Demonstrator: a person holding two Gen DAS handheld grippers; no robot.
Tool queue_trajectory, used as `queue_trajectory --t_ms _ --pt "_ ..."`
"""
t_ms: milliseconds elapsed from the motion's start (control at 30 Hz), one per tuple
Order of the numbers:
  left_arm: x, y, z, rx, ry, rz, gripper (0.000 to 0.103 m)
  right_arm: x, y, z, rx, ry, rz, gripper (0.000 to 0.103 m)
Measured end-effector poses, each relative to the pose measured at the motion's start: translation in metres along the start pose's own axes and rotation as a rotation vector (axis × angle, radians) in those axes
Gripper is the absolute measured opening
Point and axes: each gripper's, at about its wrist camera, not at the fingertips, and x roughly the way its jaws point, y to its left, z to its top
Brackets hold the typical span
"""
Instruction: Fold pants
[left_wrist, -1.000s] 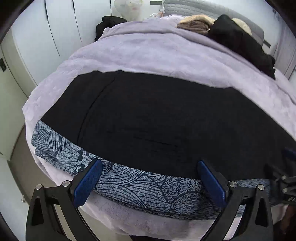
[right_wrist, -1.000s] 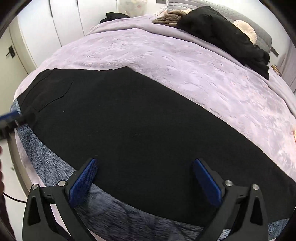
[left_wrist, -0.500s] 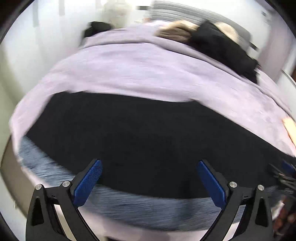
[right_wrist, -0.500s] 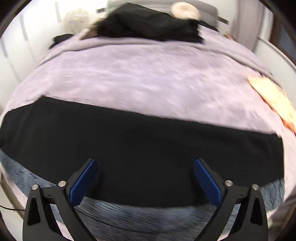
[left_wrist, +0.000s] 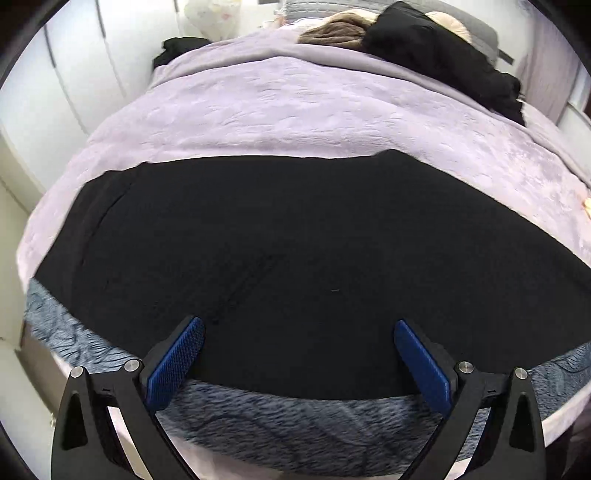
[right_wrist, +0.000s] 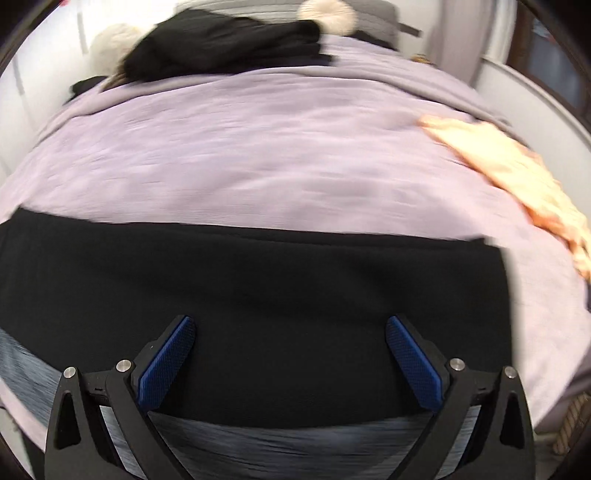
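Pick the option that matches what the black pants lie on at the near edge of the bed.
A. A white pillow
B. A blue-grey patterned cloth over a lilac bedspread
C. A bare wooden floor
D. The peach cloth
B: the black pants lie flat across the blue-grey patterned cloth, which lies on the lilac bedspread.

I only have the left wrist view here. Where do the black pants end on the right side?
Observer: In the right wrist view the black pants end in a straight edge; lilac blanket lies beyond.
Operator: Anything lying past that end?
Observer: A peach cloth lies on the blanket, apart from the pants.
Operator: Is the right hand-held gripper holding anything?
Observer: No. The right hand-held gripper is open over the pants.
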Motion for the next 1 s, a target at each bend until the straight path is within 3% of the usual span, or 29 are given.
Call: queue_trajectory --t_ms 100,133,200,300,433,500,667,700,800,867,933,1000 --pt "-0.008 -0.014 -0.003 -0.032 0.017 0.016 0.103 -0.011 -0.036 -0.008 0.047 -0.011 -0.045 0.103" --pt "-0.010 -0.029 -0.003 -0.016 0.023 -0.017 0.103 -0.014 -0.040 -0.008 0.065 -0.014 -0.069 0.103" --pt "-0.017 -0.067 -0.007 0.034 0.016 -0.086 0.103 -0.020 -0.038 -0.007 0.094 -0.037 -0.005 0.103" --pt "-0.017 -0.140 -0.011 0.161 0.012 -0.131 0.103 -0.026 -0.009 0.019 0.087 -0.109 0.026 0.103" --pt "-0.008 -0.203 -0.014 0.248 0.016 -0.082 0.103 0.001 0.046 0.057 0.004 -0.096 0.039 0.103" --pt "-0.007 -0.214 -0.013 0.257 0.003 -0.062 0.103 0.008 0.065 0.061 -0.102 -0.078 -0.021 0.103" --pt "0.003 -0.209 -0.001 0.230 0.002 -0.089 0.103 -0.025 0.051 0.057 -0.130 -0.260 -0.317 0.103" --pt "-0.001 -0.207 -0.006 0.230 -0.001 -0.080 0.103 -0.034 0.050 0.057 -0.129 -0.293 -0.347 0.103" --pt "-0.002 -0.203 -0.015 0.208 0.003 -0.081 0.103 -0.057 0.060 0.053 -0.171 -0.358 -0.331 0.103" --pt "-0.002 -0.200 -0.015 0.199 0.007 -0.084 0.103 -0.065 0.076 0.046 -0.206 -0.377 -0.273 0.103" --pt "-0.001 -0.203 -0.012 0.200 0.005 -0.079 0.103 -0.051 0.089 0.046 -0.232 -0.297 -0.049 0.103" --pt "-0.001 -0.201 -0.012 0.200 0.007 -0.083 0.103 -0.019 0.098 0.047 -0.246 -0.140 0.211 0.103"
